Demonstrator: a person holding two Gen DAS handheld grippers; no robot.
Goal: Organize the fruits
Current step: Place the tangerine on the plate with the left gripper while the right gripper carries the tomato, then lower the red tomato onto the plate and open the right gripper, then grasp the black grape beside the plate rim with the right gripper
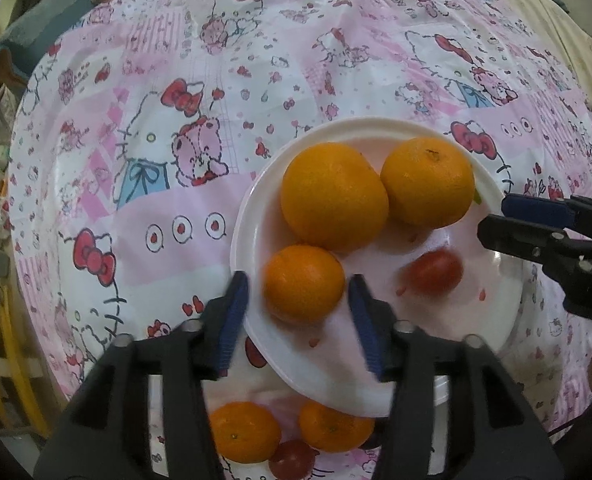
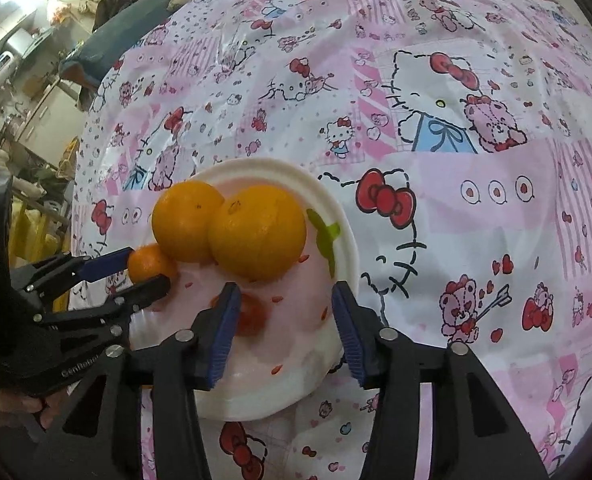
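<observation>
Left wrist: pink cartoon tablecloth (image 1: 215, 216), cluttered bkgd.

My left tool (image 1: 298, 308) angled steeply down, jaws apart | my right tool (image 2: 283, 324) angled down, jaws apart, nothing gripped

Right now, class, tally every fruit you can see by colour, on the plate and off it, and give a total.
Orange fruits: 5, three on the white plate (large, large, small) and two off it ().
Red fruits: 2, one on the plate, one off it.
Total: 7
</observation>
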